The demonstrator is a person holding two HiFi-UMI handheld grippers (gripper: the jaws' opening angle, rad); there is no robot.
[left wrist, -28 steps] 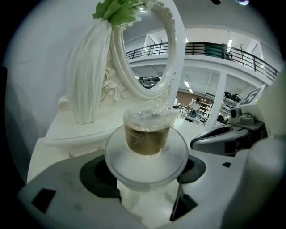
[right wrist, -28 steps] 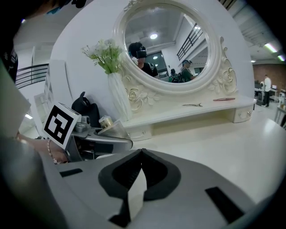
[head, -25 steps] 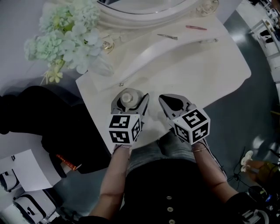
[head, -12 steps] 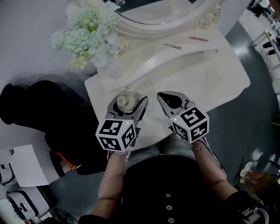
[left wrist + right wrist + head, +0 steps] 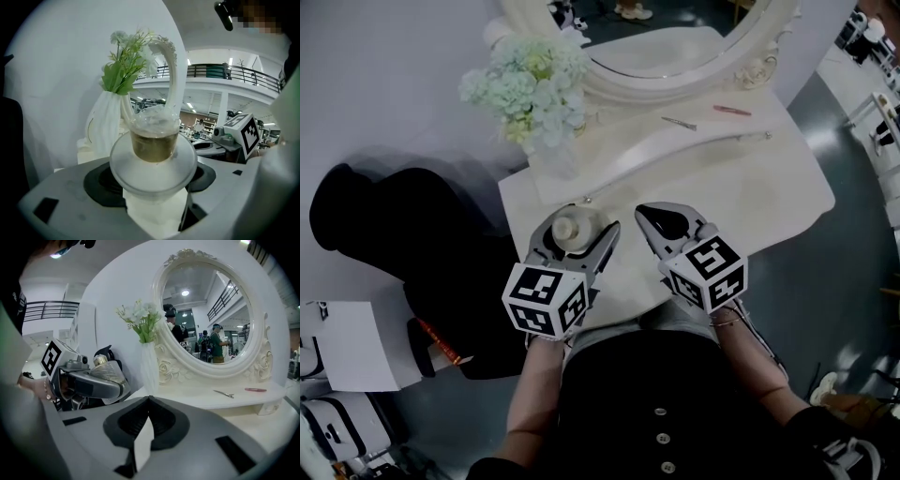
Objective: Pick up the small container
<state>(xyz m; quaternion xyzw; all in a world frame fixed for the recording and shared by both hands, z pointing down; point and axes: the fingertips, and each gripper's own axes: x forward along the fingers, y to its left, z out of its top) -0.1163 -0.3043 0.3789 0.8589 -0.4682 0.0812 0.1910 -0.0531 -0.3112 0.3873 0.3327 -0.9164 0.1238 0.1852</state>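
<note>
Head view: the left gripper (image 5: pixel 574 230) is clamped on the container (image 5: pixel 565 225) above the table's (image 5: pixel 750 187) near-left corner. The right gripper (image 5: pixel 649 214), jaws together and empty, is just beside it.

Left gripper view: only here does the container (image 5: pixel 154 145) show amber contents under a clear top.

Right gripper view: it alone shows people reflected in the mirror (image 5: pixel 206 310), and a clip (image 5: pixel 225 393) near the table's far edge.
</note>
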